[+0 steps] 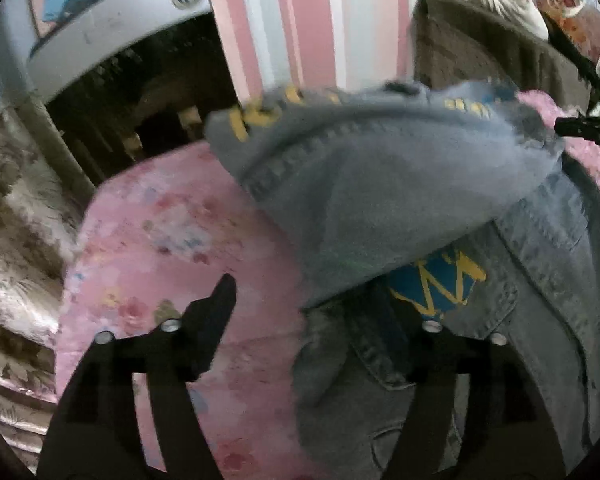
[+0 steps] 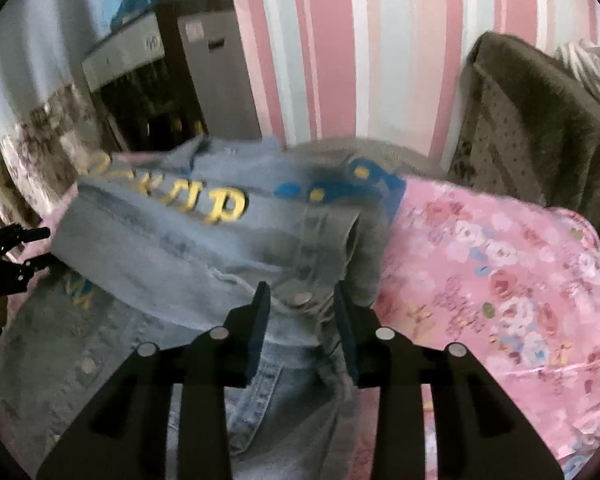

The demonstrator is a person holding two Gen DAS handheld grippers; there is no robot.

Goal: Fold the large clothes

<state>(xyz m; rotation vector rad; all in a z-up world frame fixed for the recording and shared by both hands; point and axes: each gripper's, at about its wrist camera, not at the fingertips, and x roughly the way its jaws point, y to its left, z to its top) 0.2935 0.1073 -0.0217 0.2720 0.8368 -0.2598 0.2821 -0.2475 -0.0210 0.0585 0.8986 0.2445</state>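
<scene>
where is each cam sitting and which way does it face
Left wrist: on the left gripper, facing forward and down at the denim jacket on the pink sheet; its own open fingers show, plus the right gripper at the right edge.
Right wrist: on the right gripper, facing down at the jacket's button edge; own fingers show, left gripper at the left edge.
Shared: jacket, sheet, striped wall.

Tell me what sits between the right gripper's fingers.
Right wrist view: a folded denim jacket edge with a metal button lies between the right gripper fingers; the pads don't visibly press it.

Denim jacket (image 1: 380, 184) motion-blurred; left claw's right finger hidden beneath it.
</scene>
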